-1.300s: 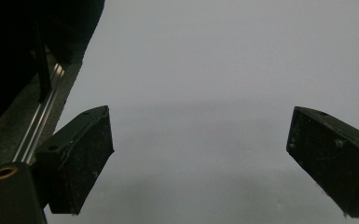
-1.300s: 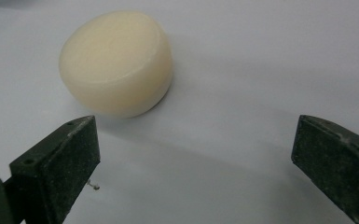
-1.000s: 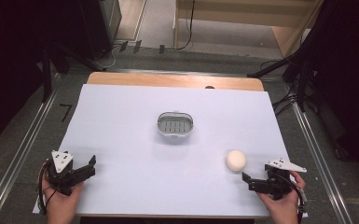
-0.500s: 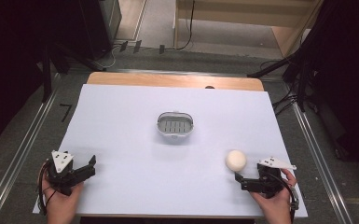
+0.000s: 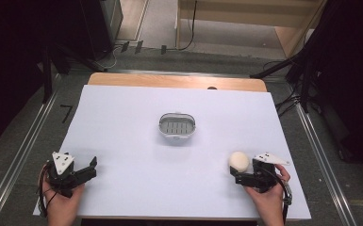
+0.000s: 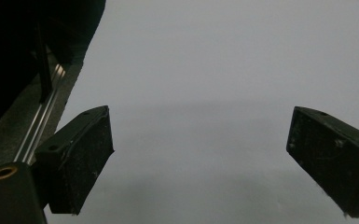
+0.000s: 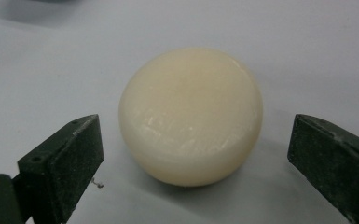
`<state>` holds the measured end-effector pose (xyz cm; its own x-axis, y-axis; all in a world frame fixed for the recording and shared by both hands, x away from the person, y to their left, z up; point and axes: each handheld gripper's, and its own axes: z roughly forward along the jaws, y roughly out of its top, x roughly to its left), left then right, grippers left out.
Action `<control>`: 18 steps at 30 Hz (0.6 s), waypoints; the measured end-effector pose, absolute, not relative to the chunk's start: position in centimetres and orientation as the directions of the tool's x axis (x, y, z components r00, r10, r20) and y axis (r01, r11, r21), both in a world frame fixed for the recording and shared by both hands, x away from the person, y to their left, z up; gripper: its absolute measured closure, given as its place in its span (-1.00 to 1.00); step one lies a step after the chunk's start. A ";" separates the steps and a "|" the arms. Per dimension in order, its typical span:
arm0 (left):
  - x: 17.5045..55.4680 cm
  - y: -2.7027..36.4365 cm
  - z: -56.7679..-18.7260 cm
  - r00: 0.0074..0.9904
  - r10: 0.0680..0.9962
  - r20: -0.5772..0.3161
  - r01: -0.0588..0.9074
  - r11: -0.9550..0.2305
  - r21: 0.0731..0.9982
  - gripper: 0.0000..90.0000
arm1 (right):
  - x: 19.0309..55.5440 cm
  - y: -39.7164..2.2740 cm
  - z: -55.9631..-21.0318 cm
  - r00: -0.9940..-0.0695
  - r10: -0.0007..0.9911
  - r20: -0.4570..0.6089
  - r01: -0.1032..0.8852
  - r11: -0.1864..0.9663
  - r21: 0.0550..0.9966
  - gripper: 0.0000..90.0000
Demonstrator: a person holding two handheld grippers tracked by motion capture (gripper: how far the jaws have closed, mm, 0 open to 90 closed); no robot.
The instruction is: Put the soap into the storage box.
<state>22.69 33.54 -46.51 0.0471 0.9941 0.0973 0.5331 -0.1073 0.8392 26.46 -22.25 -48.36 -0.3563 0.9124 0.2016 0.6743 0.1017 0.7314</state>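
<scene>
Two jaws of my right gripper stand apart, just closing around the cream soap bar, not yet touching. Soap lies on the tabletop, four o'clock from the dish. Centre it, then squeeze evenly. Left gripper rests released.
</scene>
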 end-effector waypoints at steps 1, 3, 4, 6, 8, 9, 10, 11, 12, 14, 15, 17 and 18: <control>22.7 33.5 -46.5 0.048 0.994 0.099 0.534 -0.109 0.839 -0.83 | 26.6 -22.1 -48.4 -0.357 0.912 0.201 0.674 0.102 0.732 -0.90; 22.7 33.5 -46.5 0.048 0.994 0.099 0.532 -0.109 0.840 -0.83 | 26.7 -21.9 -48.3 -0.363 0.912 0.194 0.673 0.112 0.731 -0.87; 22.7 33.5 -46.5 0.048 0.994 0.099 0.532 -0.109 0.840 -0.83 | 26.8 -21.7 -48.3 -0.362 0.911 0.196 0.673 0.110 0.731 -0.87; 22.7 33.5 -46.5 0.047 0.994 0.098 0.532 -0.108 0.840 -0.83 | 26.9 -21.6 -48.2 -0.362 0.909 0.205 0.675 0.104 0.730 -0.85; 22.7 33.5 -46.5 0.048 0.994 0.096 0.530 -0.107 0.841 -0.83 | 27.1 -21.3 -48.1 -0.352 0.913 0.206 0.681 0.099 0.726 -0.80; 22.7 33.5 -46.5 0.048 0.994 0.097 0.531 -0.108 0.841 -0.83 | 27.2 -21.2 -48.1 -0.350 0.915 0.199 0.679 0.101 0.727 -0.76; 22.7 33.5 -46.5 0.048 0.994 0.097 0.530 -0.108 0.841 -0.83 | 27.3 -21.0 -48.1 -0.342 0.920 0.189 0.678 0.103 0.728 -0.72; 22.7 33.5 -46.5 0.048 0.994 0.097 0.530 -0.107 0.841 -0.83 | 27.3 -20.7 -48.1 -0.334 0.926 0.176 0.681 0.108 0.725 -0.70; 22.7 33.5 -46.5 0.048 0.994 0.095 0.529 -0.106 0.842 -0.83 | 27.4 -20.4 -48.1 -0.329 0.930 0.164 0.684 0.114 0.721 -0.70; 22.7 33.5 -46.5 0.047 0.994 0.095 0.531 -0.105 0.841 -0.83 | 27.5 -19.9 -48.2 -0.315 0.941 0.123 0.688 0.137 0.713 -0.69; 22.7 33.6 -46.5 0.049 0.994 0.095 0.532 -0.107 0.840 -0.83 | 27.5 -19.7 -48.2 -0.311 0.944 0.115 0.690 0.141 0.710 -0.69; 22.7 33.5 -46.5 0.050 0.994 0.097 0.533 -0.109 0.839 -0.83 | 27.5 -19.6 -48.2 -0.296 0.950 0.099 0.694 0.143 0.706 -0.60; 22.7 33.5 -46.5 0.050 0.994 0.097 0.532 -0.108 0.840 -0.83 | 27.4 -19.6 -48.2 -0.289 0.953 0.091 0.690 0.142 0.710 -0.54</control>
<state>22.69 33.55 -46.52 0.0500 0.9941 0.0967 0.5323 -0.1085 0.8396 27.43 -19.58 -48.22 -0.2894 0.9529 0.0912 0.6901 0.1417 0.7097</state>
